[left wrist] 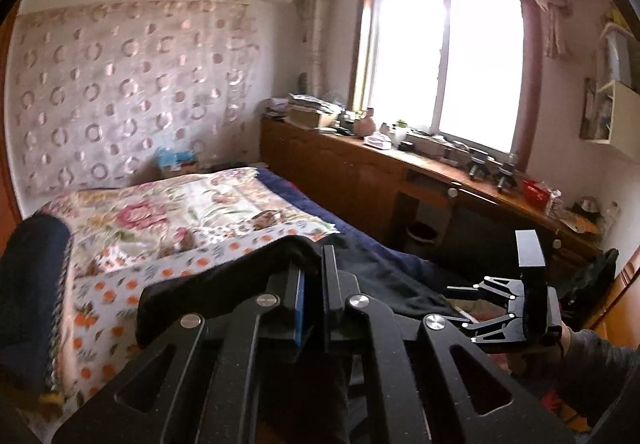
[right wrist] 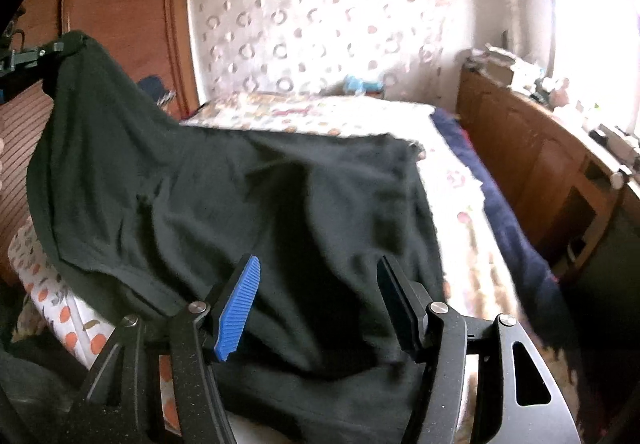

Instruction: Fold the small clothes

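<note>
A black garment [left wrist: 372, 268] lies across the floral bed [left wrist: 180, 212], one edge raised. My left gripper [left wrist: 314, 264] is shut on that raised edge, the cloth pinched between its pads. In the right wrist view the left gripper [right wrist: 60, 46] holds a corner of the black garment [right wrist: 248, 188] high at the upper left, and the cloth slopes down from there to the bed. My right gripper [right wrist: 318, 264] stands open low over the garment's near part; cloth bulges between its blue pads [right wrist: 238, 308], which do not press it. The right gripper [left wrist: 529, 256] also shows at the right of the left wrist view.
The bed's sheet [right wrist: 452, 180] has orange and flower prints, with a dark blue blanket [right wrist: 504, 204] along its right side. A long wooden cabinet [left wrist: 360, 180] cluttered on top runs under the window. A brown wardrobe [right wrist: 120, 4] stands left. A dark blue bundle [left wrist: 32, 284] sits at the bed's near left.
</note>
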Action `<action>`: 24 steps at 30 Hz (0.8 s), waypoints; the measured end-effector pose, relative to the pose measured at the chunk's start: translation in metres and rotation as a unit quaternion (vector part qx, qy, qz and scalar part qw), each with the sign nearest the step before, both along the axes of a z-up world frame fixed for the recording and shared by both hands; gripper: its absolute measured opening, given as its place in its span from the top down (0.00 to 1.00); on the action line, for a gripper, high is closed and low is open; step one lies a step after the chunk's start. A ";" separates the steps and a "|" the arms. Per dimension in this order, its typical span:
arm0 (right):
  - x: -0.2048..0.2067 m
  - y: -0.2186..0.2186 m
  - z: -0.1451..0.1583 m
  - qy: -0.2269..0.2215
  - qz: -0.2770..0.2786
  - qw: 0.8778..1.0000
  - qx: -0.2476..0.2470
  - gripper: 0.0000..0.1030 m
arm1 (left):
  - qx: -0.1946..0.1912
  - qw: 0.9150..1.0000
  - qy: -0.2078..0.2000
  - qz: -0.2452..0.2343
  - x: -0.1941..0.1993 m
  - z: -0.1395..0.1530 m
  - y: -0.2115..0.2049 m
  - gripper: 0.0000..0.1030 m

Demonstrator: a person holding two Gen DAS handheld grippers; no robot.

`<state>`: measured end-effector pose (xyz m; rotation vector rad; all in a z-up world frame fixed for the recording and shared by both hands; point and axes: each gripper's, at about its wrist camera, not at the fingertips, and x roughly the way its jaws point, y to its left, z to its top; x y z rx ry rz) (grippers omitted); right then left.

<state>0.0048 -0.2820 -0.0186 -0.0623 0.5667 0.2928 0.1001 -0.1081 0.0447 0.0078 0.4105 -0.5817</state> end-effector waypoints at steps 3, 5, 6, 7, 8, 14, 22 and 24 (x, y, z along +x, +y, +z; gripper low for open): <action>-0.005 -0.008 0.007 -0.010 -0.011 1.000 0.000 0.39 | 0.005 1.000 -0.003 -0.026 0.002 0.008 -0.024 0.93; -0.007 -0.013 0.008 -0.011 -0.015 1.000 0.002 0.39 | 0.005 0.999 -0.004 -0.039 0.001 0.013 -0.039 0.93; -0.008 -0.015 0.009 -0.011 -0.019 1.000 0.004 0.39 | 0.005 0.999 -0.004 -0.039 0.002 0.013 -0.042 0.93; -0.009 -0.014 0.009 -0.013 -0.021 1.000 0.005 0.39 | 0.010 0.999 -0.004 -0.038 0.001 0.013 -0.047 0.93; -0.009 -0.014 0.009 -0.012 -0.020 1.000 0.010 0.39 | 0.019 0.999 -0.002 -0.038 0.001 0.012 -0.051 0.93; -0.005 -0.017 0.008 -0.002 -0.002 0.999 0.043 0.39 | 0.045 0.998 0.022 -0.026 0.000 -0.012 -0.049 0.45; 0.005 0.002 0.005 0.005 0.020 0.999 0.034 0.39 | 0.040 0.999 0.030 0.008 -0.011 -0.028 -0.025 0.23; 0.006 0.010 0.004 0.010 0.031 0.999 0.032 0.39 | 0.044 0.998 0.034 0.020 -0.014 -0.034 -0.016 0.22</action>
